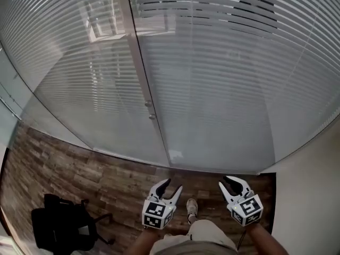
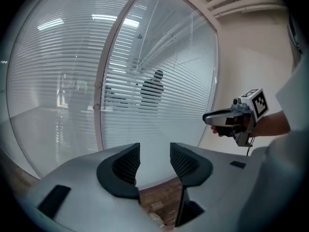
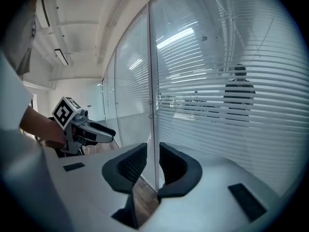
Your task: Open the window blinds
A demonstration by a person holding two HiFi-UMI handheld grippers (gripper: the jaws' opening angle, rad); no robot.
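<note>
Head view: we hold left gripper (image 1: 172, 185) and right gripper (image 1: 225, 181) open, empty; blinds (image 1: 212, 89) mostly shut; next likely needs the frame knob (image 1: 149, 104).

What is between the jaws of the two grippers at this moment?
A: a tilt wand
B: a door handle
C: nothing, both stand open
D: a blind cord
C: the left gripper and the right gripper each show their jaws apart, with only the glass wall seen through the gap.
</note>
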